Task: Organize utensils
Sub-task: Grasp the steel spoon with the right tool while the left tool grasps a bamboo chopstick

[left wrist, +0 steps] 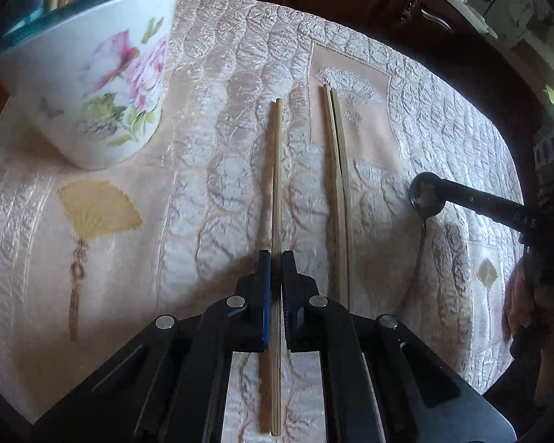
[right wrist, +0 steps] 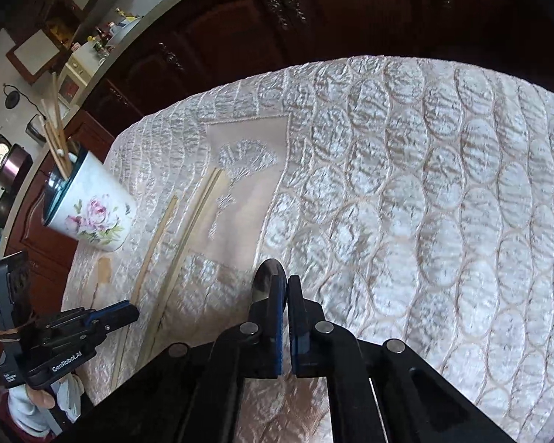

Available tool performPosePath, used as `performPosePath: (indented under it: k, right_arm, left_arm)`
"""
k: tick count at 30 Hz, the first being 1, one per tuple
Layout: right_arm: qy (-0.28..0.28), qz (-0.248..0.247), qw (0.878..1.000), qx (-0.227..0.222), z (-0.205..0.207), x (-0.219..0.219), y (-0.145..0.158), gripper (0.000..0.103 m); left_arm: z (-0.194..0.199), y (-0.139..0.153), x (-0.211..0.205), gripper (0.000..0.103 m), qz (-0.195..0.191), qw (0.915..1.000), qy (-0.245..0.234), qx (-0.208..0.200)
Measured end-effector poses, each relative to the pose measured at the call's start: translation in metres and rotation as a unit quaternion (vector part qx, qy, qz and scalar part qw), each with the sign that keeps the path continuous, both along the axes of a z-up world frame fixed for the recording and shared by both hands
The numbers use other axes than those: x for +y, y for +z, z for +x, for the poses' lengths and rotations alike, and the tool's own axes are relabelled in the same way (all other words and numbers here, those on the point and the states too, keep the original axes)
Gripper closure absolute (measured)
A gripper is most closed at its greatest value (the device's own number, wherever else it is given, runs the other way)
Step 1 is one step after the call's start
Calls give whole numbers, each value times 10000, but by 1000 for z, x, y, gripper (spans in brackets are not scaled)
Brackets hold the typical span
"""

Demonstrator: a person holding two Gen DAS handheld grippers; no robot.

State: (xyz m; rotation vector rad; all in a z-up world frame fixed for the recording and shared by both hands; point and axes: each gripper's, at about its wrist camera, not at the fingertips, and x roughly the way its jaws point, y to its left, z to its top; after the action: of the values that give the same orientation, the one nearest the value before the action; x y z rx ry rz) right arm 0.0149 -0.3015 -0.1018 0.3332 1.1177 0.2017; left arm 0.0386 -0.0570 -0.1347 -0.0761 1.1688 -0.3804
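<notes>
My left gripper (left wrist: 276, 258) is shut on a bamboo chopstick (left wrist: 276, 170) that lies along the cloth and runs on between the jaws toward me. A pair of chopsticks (left wrist: 337, 184) lies just right of it. A floral white cup (left wrist: 92, 85) stands at the far left with several chopsticks in it (right wrist: 57, 136). My right gripper (right wrist: 286, 284) is shut on a metal spoon (right wrist: 266, 280); its bowl shows past the left fingertip. In the left wrist view the spoon (left wrist: 426, 193) lies on the cloth under the right gripper's fingers (left wrist: 498, 206).
A quilted cream tablecloth (right wrist: 424, 184) covers the round table. Dark wooden cabinets (right wrist: 277, 18) stand behind it. A counter with kitchen items (right wrist: 103, 37) is at the far left. The left gripper's body (right wrist: 66, 347) shows in the right wrist view.
</notes>
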Motion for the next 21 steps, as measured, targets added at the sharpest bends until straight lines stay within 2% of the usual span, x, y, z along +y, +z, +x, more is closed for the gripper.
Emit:
performPosePath:
  k: [5, 9, 12, 16, 21]
  right_arm:
    - [578, 246, 9978, 231, -39, 23, -5, 101]
    - [759, 291, 9961, 355, -63, 34, -11, 101]
    - [768, 230, 9961, 368, -68, 34, -11, 100]
    - [773, 129, 9961, 396, -65, 37, -12, 99]
    - [753, 144, 9963, 378, -58, 39, -12, 96]
  left_arm:
    - [-35, 0, 15, 99, -22, 9999, 10, 110]
    - [-54, 3, 17, 99, 85, 9999, -92, 110]
    - [-51, 5, 17, 98, 153, 9997, -177, 90]
    - [-33, 12, 14, 80, 327, 9992, -204, -102]
    - [-1, 17, 1, 73, 453, 9981, -257, -333]
